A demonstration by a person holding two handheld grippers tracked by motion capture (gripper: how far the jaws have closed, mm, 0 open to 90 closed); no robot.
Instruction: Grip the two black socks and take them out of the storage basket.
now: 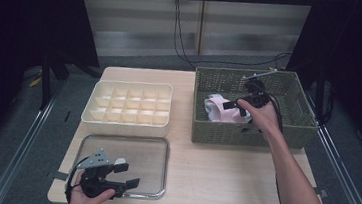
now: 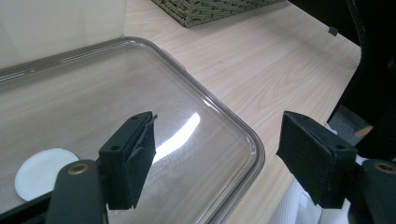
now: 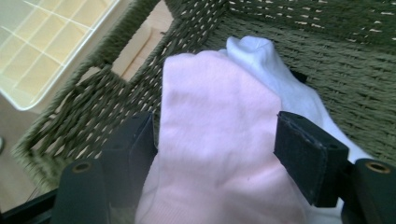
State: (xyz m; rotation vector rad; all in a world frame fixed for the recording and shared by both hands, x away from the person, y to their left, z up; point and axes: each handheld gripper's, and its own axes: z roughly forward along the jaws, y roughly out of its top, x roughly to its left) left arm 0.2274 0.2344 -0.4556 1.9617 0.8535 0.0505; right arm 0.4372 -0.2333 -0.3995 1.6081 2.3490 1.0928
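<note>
Right tongs (image 3: 215, 154) open, straddling pink cloth (image 3: 219, 140)

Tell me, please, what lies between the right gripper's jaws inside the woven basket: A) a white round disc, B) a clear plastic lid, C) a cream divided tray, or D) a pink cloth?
D: in the right gripper view, the right gripper stands with its jaws open on either side of a pink cloth, which lies next to a white cloth in the green woven basket.
</note>
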